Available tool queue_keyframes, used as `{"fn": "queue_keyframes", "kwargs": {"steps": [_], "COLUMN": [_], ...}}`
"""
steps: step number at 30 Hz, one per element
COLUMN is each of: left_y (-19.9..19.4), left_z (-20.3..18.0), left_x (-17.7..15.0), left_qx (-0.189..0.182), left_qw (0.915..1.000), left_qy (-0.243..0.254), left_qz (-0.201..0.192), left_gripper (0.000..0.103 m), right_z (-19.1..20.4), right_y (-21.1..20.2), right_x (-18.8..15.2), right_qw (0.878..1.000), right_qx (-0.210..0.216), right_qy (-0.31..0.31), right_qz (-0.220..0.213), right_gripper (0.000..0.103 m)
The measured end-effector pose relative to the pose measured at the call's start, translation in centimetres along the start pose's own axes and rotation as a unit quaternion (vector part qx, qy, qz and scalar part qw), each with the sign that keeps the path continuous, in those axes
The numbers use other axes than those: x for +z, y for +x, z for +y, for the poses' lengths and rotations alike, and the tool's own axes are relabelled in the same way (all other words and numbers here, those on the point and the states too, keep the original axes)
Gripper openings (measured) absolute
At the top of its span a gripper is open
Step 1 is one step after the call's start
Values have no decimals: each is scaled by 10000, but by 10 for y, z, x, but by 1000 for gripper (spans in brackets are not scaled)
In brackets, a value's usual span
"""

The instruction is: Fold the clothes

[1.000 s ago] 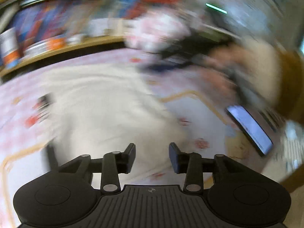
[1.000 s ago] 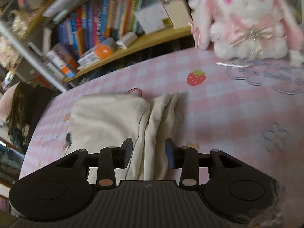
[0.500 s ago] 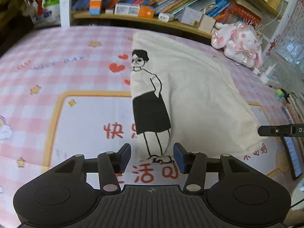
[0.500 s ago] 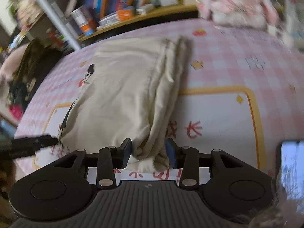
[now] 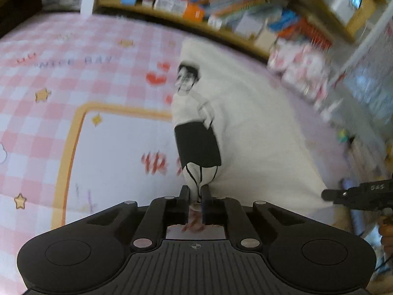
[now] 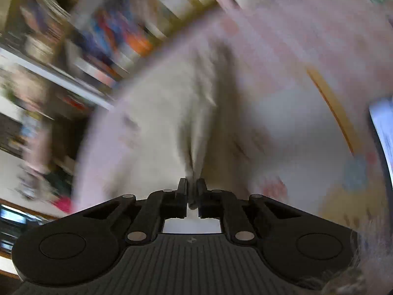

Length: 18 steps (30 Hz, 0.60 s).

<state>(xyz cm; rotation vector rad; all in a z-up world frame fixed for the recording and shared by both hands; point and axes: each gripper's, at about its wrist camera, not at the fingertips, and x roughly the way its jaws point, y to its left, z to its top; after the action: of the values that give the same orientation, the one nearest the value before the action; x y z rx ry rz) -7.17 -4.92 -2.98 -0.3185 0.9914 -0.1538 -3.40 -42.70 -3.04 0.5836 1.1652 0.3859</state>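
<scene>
1. nearest to us, our left tongs (image 5: 195, 193) are closing, and the pads already pinch the near hem of the cream t-shirt (image 5: 250, 132), right below the printed figure (image 5: 196, 127).
2. our right tongs (image 6: 192, 191) are together on the other near corner of the same shirt (image 6: 172, 113); that view is badly smeared, but a ridge of cloth runs straight into the pads.
3. the shirt lies on the pink checked mat (image 5: 49, 113) that covers the desk, already narrowed to a long strip that runs away from us.
4. for a good fold, we reckon both corners should rise together, level with each other, then travel over the strip so the near hem lands square on the far edge.
5. keep the cloth taut between the tongs, or the middle will sag and crease.
6. beyond the far hem stands the bookshelf (image 5: 221, 7), blurred.
</scene>
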Motion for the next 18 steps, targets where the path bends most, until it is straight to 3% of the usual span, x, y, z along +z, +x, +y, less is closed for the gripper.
{"fn": "queue_keyframes", "kwargs": {"steps": [3, 4, 6, 7, 8, 16, 18], "left_y": [-2, -6, -13, -15, -15, 11, 13], "left_z": [5, 6, 9, 10, 12, 25, 26], "left_x": [1, 2, 8, 10, 13, 24, 23], "left_qx": [-66, -129, -234, -260, -290, -559, -626], "left_qw": [10000, 9999, 9996, 9994, 9993, 9969, 9958], "left_qy": [54, 76, 114, 108, 75, -548, -664], "left_qz": [51, 3, -121, -192, -242, -42, -35], "left_gripper": [20, 27, 41, 50, 52, 52, 47], "right_z": [-1, 1, 8, 11, 15, 30, 33], "right_y": [17, 15, 9, 6, 4, 25, 26], "right_x": [-12, -14, -15, -15, -16, -22, -24], "right_qw": [9993, 9991, 9977, 9968, 9960, 9907, 9884], "right_qx": [-350, -396, -570, -642, -687, -998, -1088], "right_qy": [-94, -145, -353, -451, -540, -915, -1046], "right_qz": [84, 23, -96, -152, -201, -141, -159], "right_gripper": [8, 11, 23, 35, 36, 31, 27]}}
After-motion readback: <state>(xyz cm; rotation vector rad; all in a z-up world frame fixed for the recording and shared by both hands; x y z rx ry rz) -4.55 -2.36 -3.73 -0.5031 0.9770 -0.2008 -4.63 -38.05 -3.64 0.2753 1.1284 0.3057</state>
